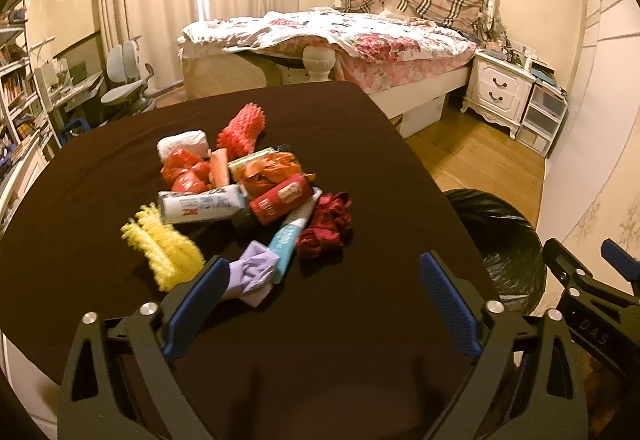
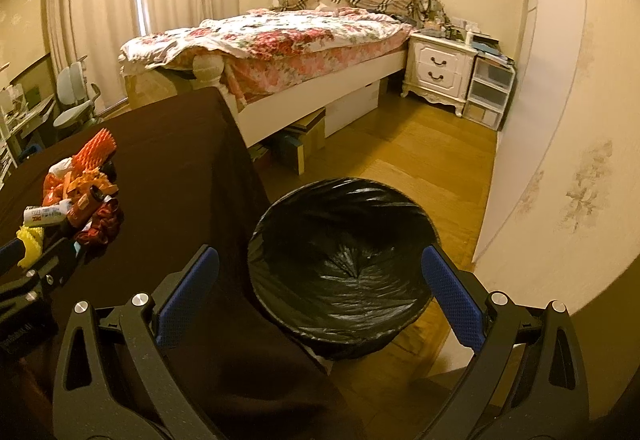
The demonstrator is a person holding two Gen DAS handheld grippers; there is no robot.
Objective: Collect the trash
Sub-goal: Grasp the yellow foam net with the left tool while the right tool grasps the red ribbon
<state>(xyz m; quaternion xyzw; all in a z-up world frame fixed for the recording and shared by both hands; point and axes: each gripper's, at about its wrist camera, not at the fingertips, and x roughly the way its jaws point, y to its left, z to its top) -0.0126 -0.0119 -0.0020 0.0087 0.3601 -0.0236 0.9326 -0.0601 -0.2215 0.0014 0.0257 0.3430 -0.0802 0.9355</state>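
Observation:
A heap of trash lies on the dark-clothed table: a yellow foam net, a crumpled purple wad, a blue-white tube, a dark red wrapper, a red pack, a white can, orange wrappers and a red foam net. My left gripper hovers open just short of the heap, its left finger beside the purple wad, gripping nothing. My right gripper stands open and empty above a bin lined with a black bag.
The bin stands on the wooden floor off the table's right edge. Beyond the table are a bed with a floral cover, a white nightstand, plastic drawers, a desk chair and bookshelves.

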